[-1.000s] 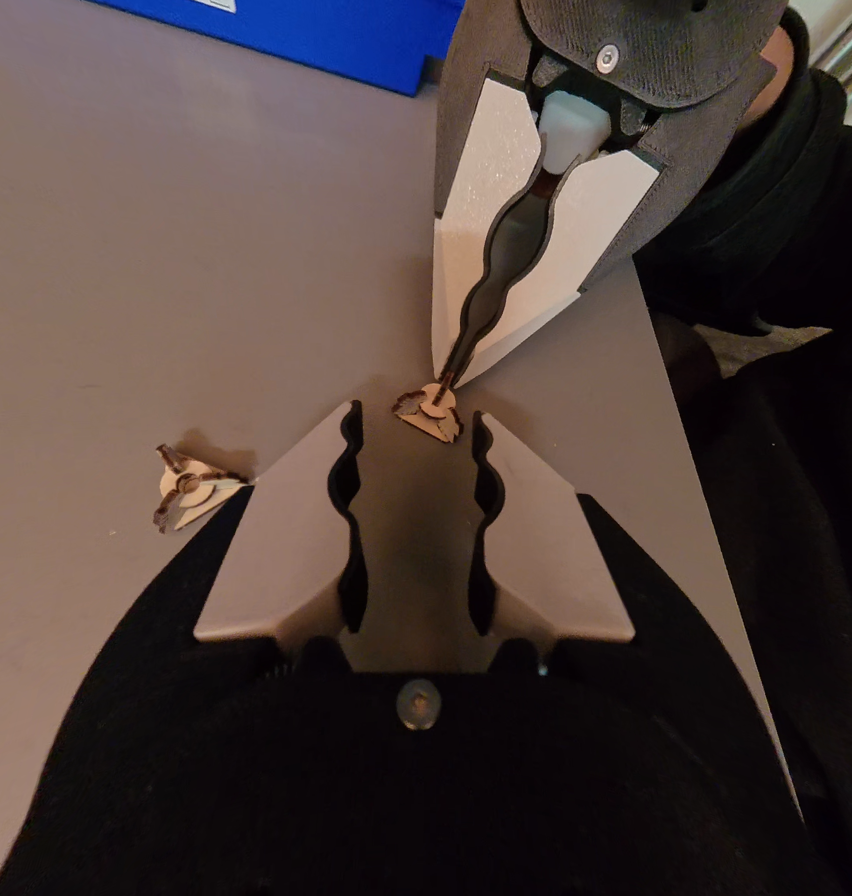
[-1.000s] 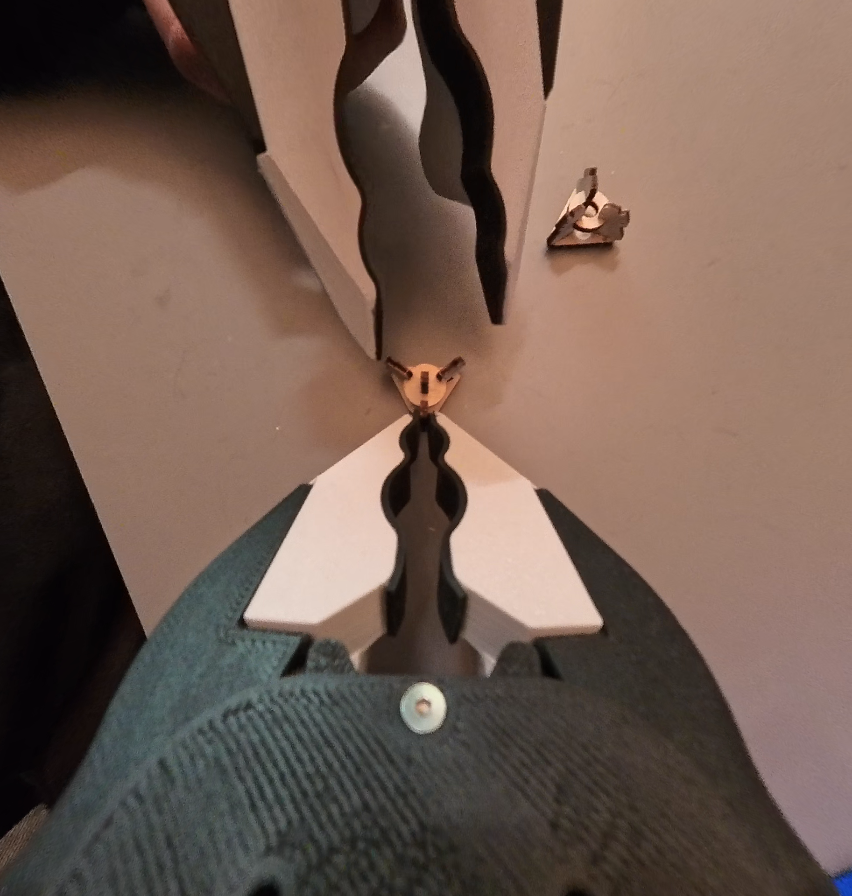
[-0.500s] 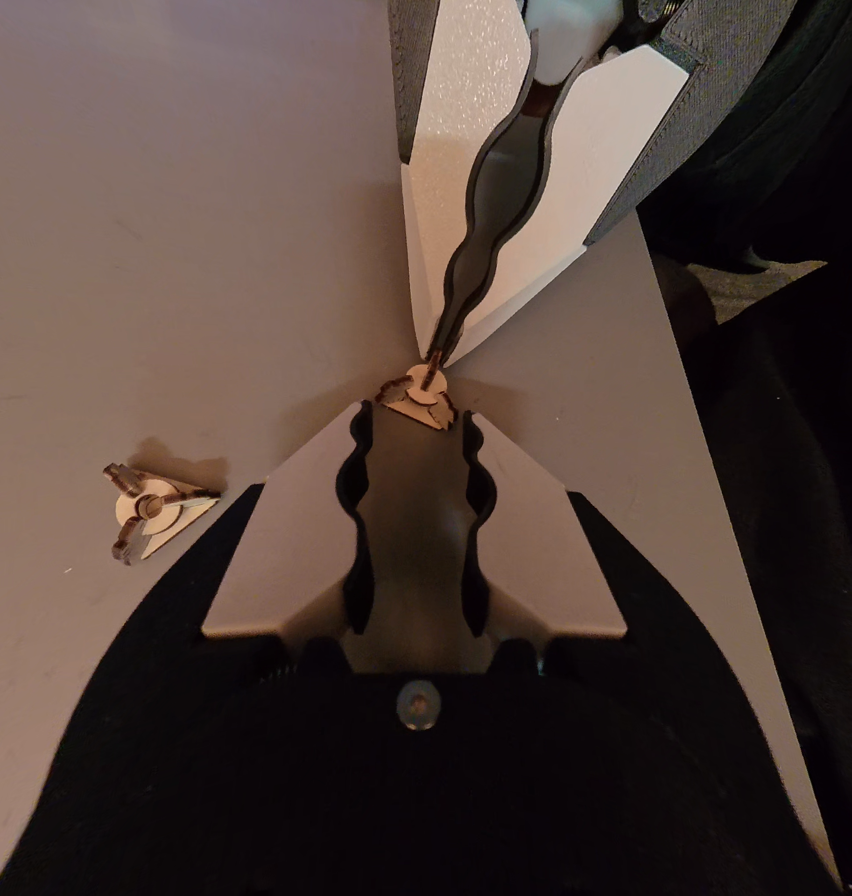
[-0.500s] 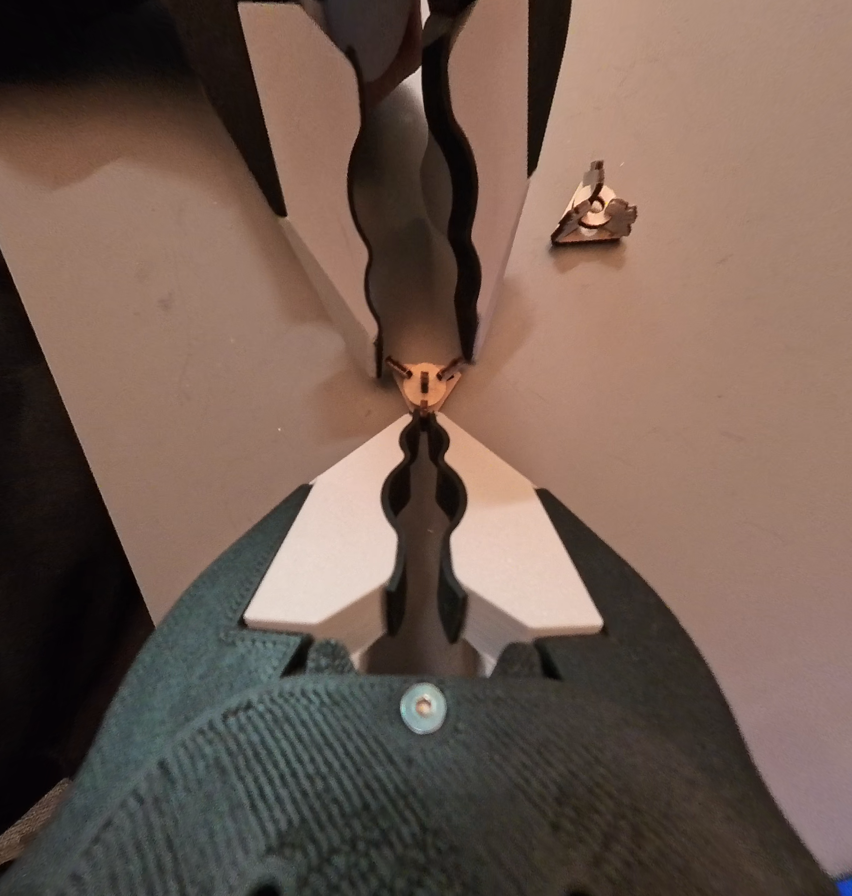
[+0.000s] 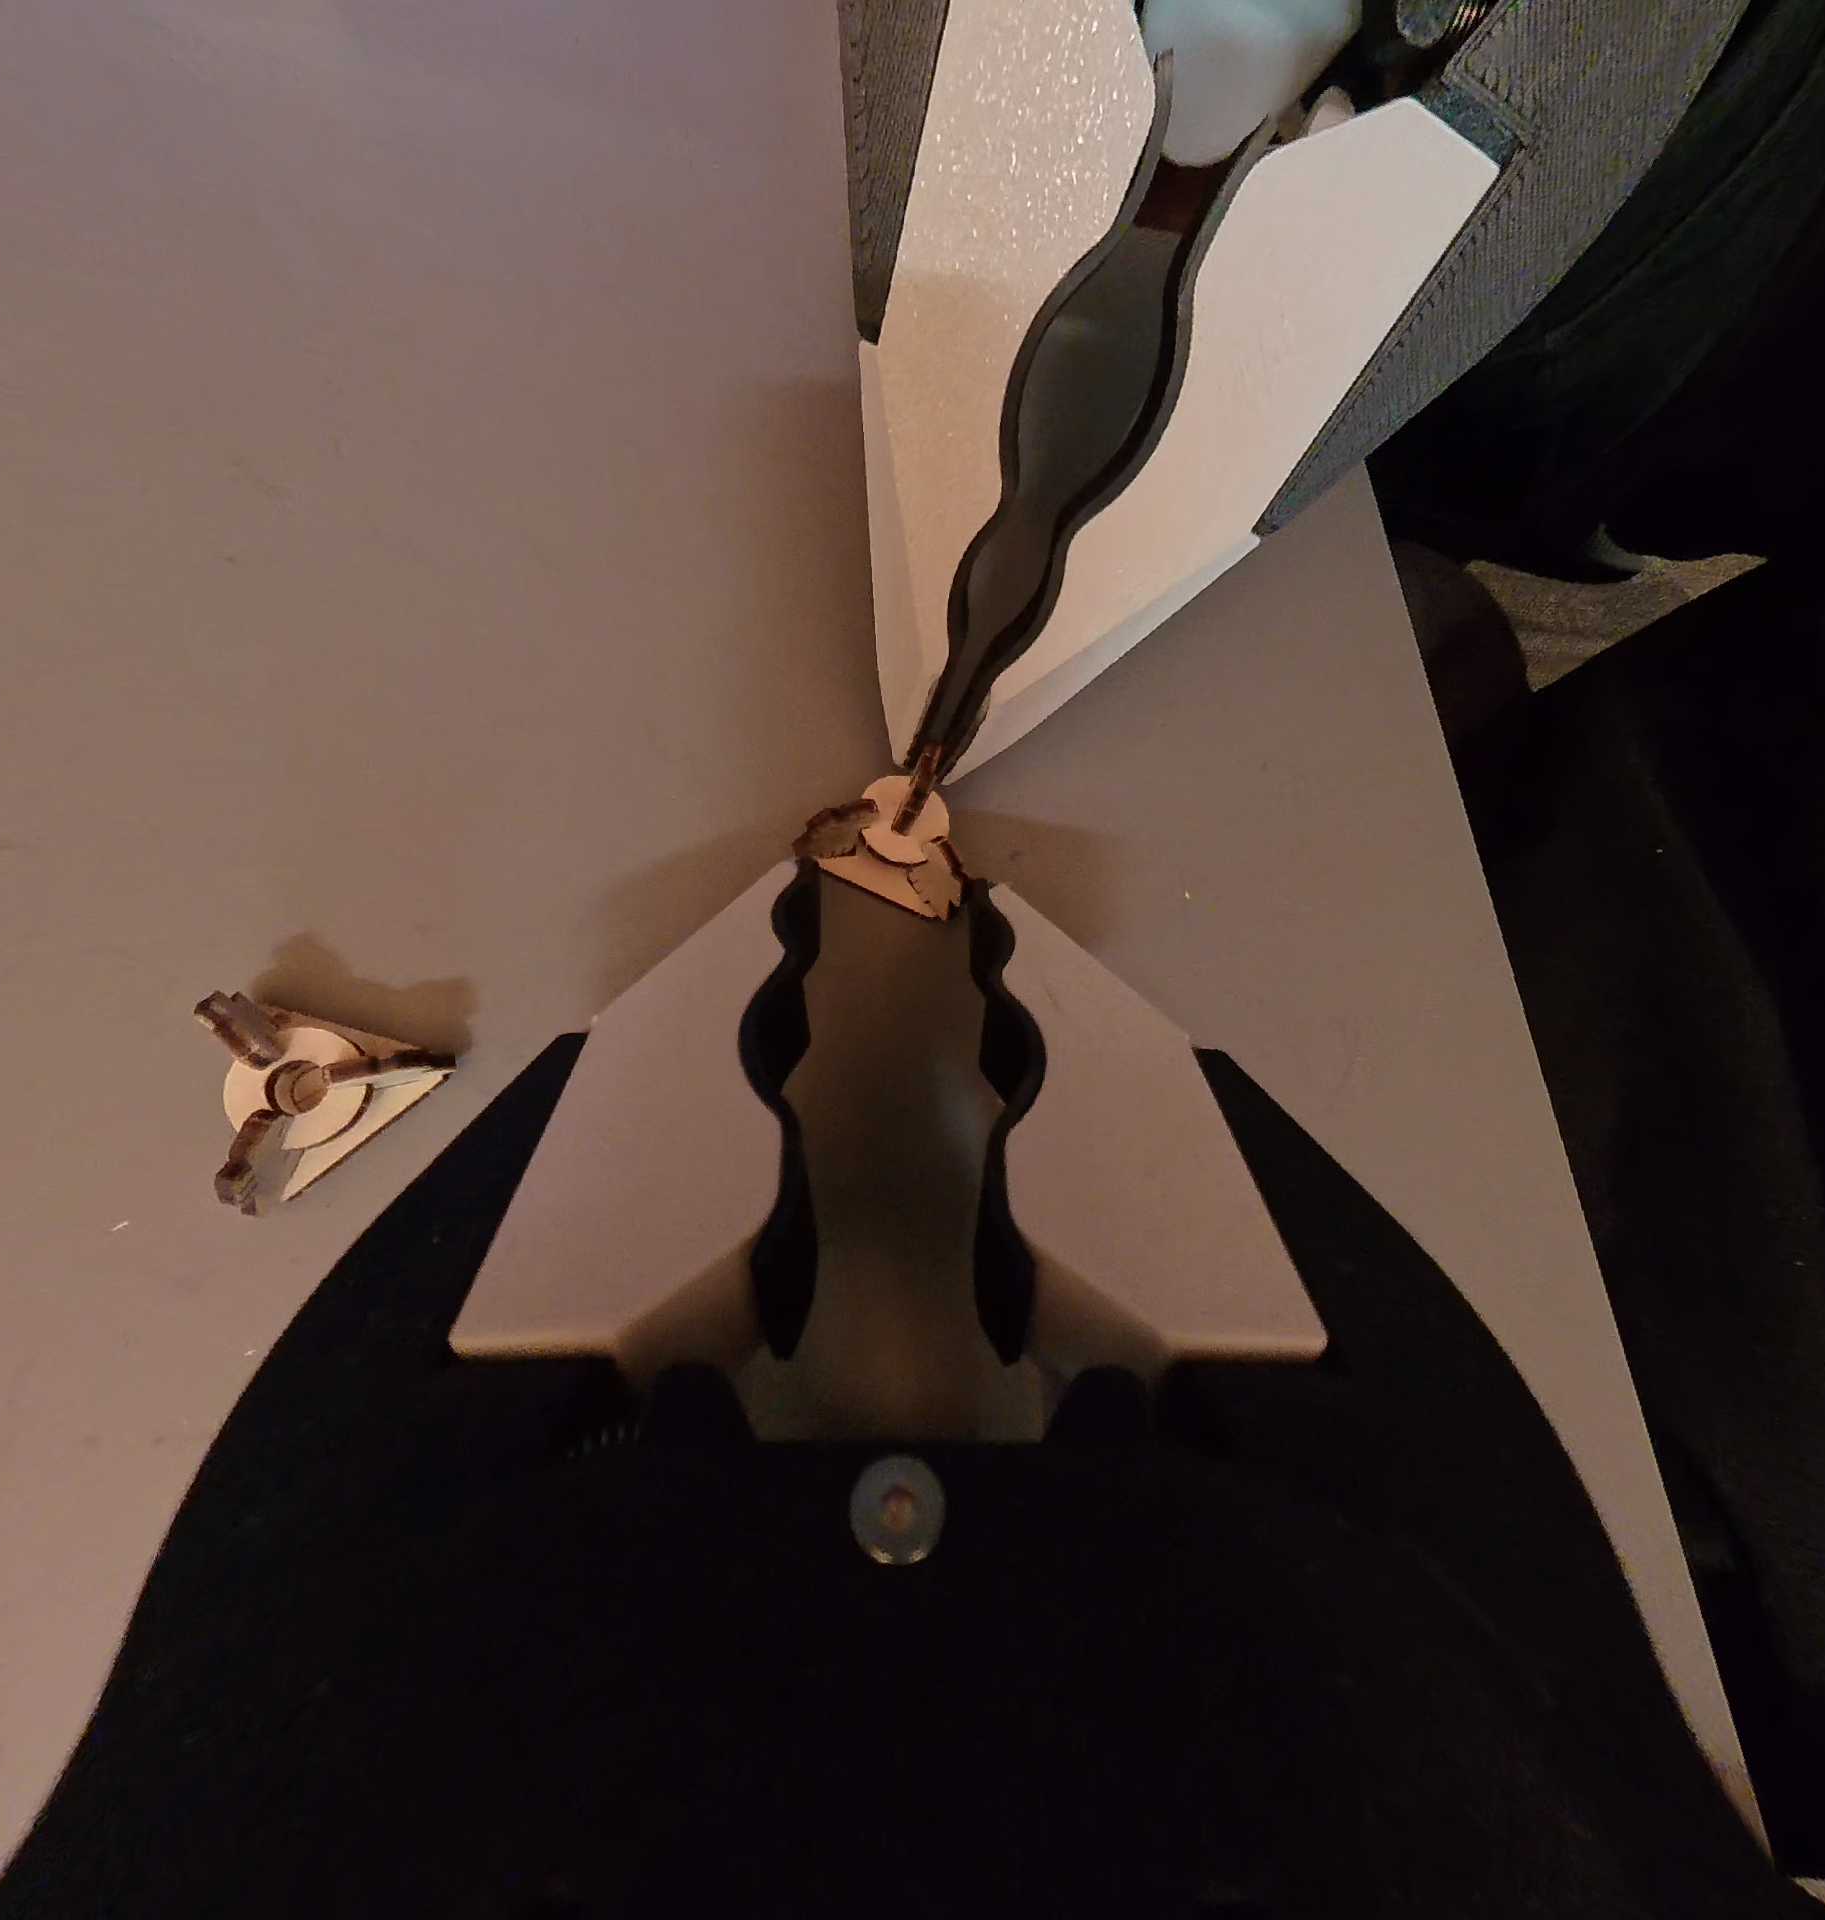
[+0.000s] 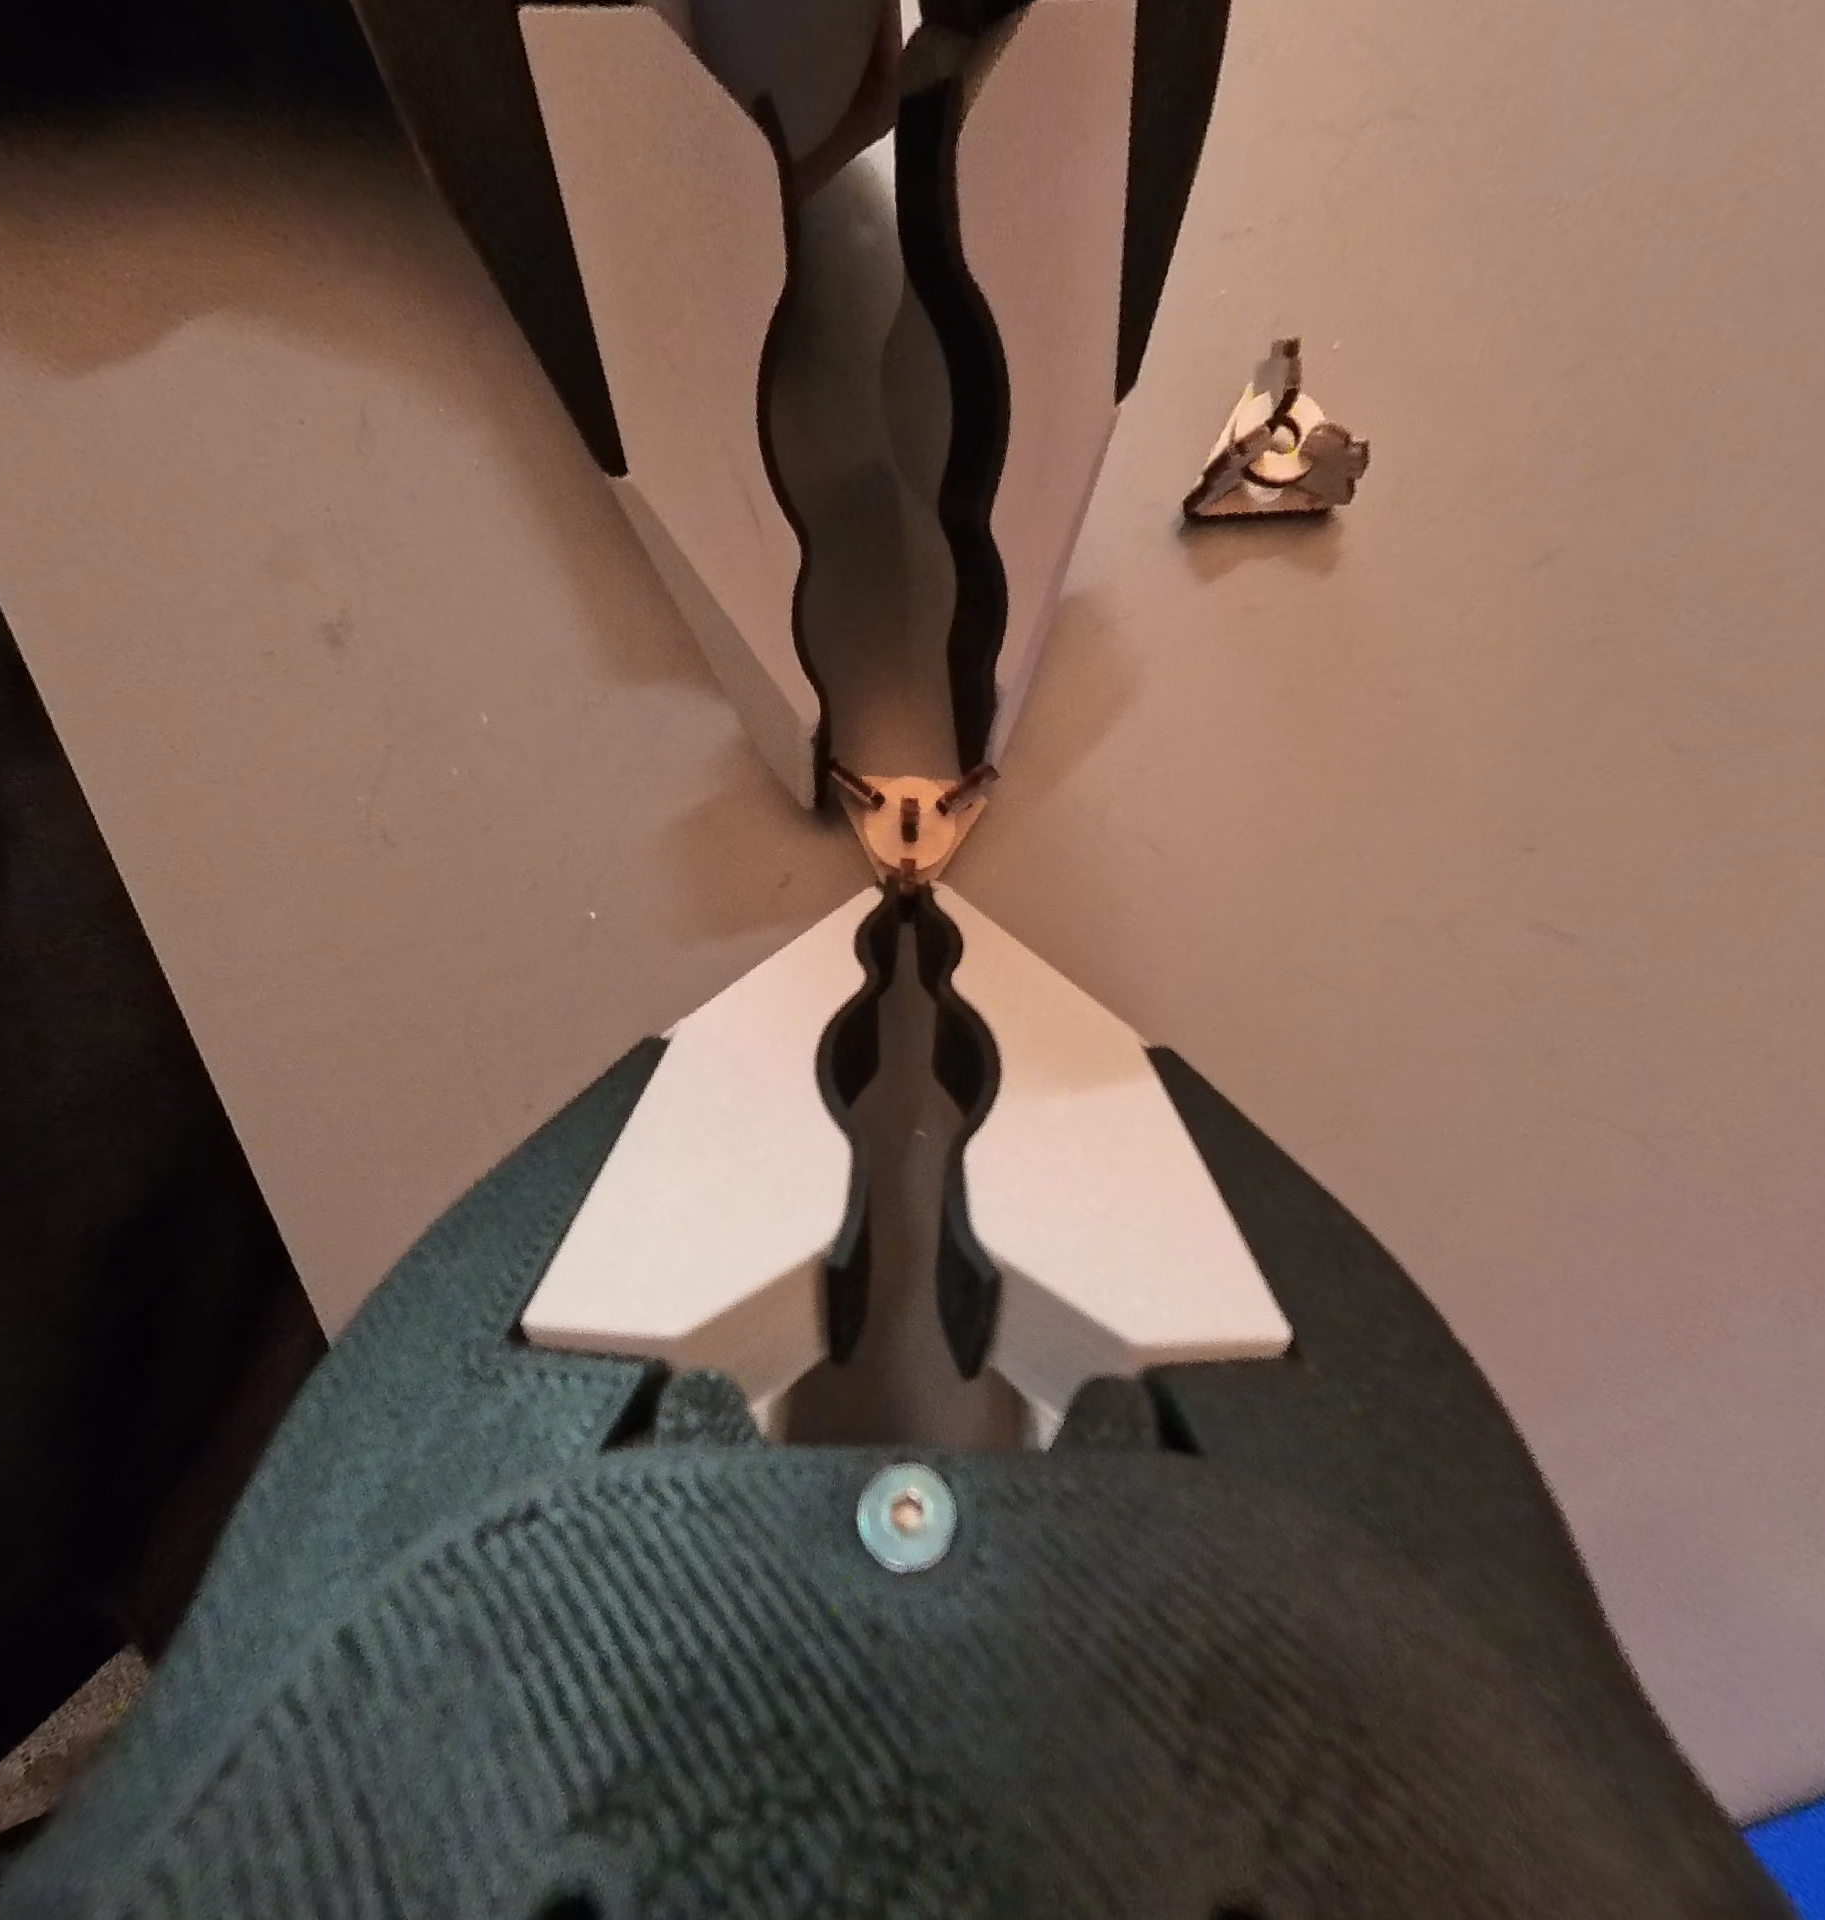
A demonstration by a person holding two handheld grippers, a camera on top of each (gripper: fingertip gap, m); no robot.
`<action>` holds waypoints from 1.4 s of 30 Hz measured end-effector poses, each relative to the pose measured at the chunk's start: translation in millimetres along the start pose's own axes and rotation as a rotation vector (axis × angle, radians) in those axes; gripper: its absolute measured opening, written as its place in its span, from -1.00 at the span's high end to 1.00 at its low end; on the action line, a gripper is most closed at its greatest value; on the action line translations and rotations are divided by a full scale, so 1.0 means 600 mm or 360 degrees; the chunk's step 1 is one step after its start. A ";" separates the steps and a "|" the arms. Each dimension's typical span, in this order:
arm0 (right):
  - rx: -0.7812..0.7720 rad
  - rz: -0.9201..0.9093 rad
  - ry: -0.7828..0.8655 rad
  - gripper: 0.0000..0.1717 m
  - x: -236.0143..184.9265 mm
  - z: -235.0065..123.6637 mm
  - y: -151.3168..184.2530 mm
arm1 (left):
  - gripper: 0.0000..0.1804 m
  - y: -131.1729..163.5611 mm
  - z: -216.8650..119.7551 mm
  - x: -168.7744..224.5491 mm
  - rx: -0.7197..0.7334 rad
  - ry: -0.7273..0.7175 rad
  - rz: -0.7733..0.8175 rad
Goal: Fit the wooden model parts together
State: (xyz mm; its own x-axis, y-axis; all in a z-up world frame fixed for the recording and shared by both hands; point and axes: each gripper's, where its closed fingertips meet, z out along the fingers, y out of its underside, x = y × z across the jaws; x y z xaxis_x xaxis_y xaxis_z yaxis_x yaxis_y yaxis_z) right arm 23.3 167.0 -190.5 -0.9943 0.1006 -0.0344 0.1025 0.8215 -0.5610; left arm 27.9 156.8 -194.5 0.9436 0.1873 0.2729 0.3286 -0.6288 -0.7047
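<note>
Left wrist view: the left gripper (image 5: 892, 883) is seen part open, its tips closed against two wings of a small triangular light-wood laser-cut piece (image 5: 887, 857) on the grey table (image 5: 368, 520); a second like wooden piece (image 5: 300, 1101) lies well apart to the left, bare table around it; the table's edge runs near on the right.

Right wrist view: the right gripper (image 6: 903, 896) is pinched tight on the first piece's near wing (image 6: 903, 881); bare table is shown on both sides; the second piece (image 6: 1277, 457) lies apart.

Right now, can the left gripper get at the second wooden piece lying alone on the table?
Probably not: the left gripper is shut on the wooden piece that the right gripper pinches. The table toward the lone piece is bare.
</note>
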 end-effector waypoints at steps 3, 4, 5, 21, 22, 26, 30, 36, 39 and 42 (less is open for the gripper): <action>-0.0016 -0.0011 0.0010 0.98 0.000 0.000 0.000 | 0.68 0.001 -0.005 0.001 -0.0007 -0.0001 0.0003; -0.0022 -0.0014 0.0013 0.98 0.000 0.000 0.000 | 0.66 0.000 -0.008 0.000 0.0007 -0.0003 0.0004; -0.0028 -0.0017 0.0016 0.98 0.000 0.000 0.000 | 0.64 -0.004 -0.013 -0.001 0.0028 -0.0008 0.0002; -0.0175 -0.0038 0.0033 0.98 0.000 0.001 0.001 | 0.66 -0.012 -0.005 -0.002 0.0064 0.0002 -0.0019; -0.0178 -0.0034 0.0030 0.98 0.000 0.001 0.001 | 0.66 -0.012 -0.004 -0.002 0.0066 0.0005 -0.0024; -0.0172 -0.0036 0.0024 0.98 0.000 0.002 0.001 | 0.66 -0.011 -0.004 -0.003 0.0065 0.0006 -0.0029; -0.0162 -0.0095 0.0041 0.96 -0.001 0.010 0.006 | 0.66 -0.011 -0.005 -0.003 0.0059 -0.0002 -0.0027; 0.0015 -0.0088 0.0057 0.91 0.008 -0.005 0.000 | 0.66 -0.010 -0.005 -0.006 0.0052 -0.0015 -0.0035; 0.0133 -0.0111 0.0040 0.94 0.007 -0.015 -0.012 | 0.66 -0.009 -0.005 -0.006 0.0049 -0.0017 -0.0037; 0.0144 -0.0128 0.0047 0.93 0.007 -0.016 -0.014 | 0.66 -0.010 -0.005 -0.006 0.0045 -0.0025 -0.0031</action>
State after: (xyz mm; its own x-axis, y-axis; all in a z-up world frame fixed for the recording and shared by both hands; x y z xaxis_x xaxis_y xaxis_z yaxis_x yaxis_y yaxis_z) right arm 18.2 166.1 -178.2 -0.9978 0.0539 0.0374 0.0180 0.7736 -0.6334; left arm 22.3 157.6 -189.7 0.9376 0.2110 0.2765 0.3475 -0.6033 -0.7178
